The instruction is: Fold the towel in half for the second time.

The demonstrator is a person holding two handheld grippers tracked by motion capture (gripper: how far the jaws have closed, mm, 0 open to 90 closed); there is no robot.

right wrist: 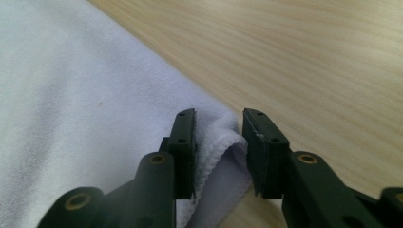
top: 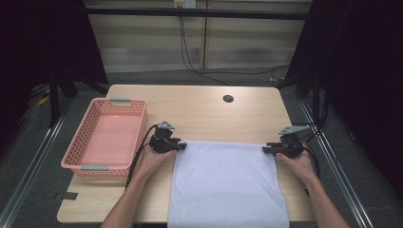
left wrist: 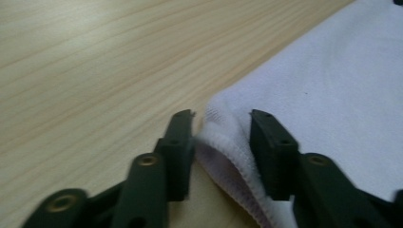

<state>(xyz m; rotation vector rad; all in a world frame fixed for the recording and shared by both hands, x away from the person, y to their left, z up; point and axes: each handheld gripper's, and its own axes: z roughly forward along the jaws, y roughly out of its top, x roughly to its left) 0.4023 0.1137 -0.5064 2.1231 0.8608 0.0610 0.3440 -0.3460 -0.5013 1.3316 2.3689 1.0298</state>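
Left of towel [top: 228,183], pink basket [top: 110,134] (empty)

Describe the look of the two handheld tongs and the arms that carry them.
Both tongs, left and right, are black, each topped by a grey three-cornered plate and trailing a black cable. Up close, the flat black fingers have ribbed inner pads and brass-coloured pivot rivets. The person's forearms are bare, no sleeves or gloves visible.

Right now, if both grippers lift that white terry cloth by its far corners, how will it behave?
The white terry cloth will probably sag: its corner already bunches softly between the left gripper jaws. It looks light, lying thin and flat. Its looped hem at the right gripper should grip rather than slip.
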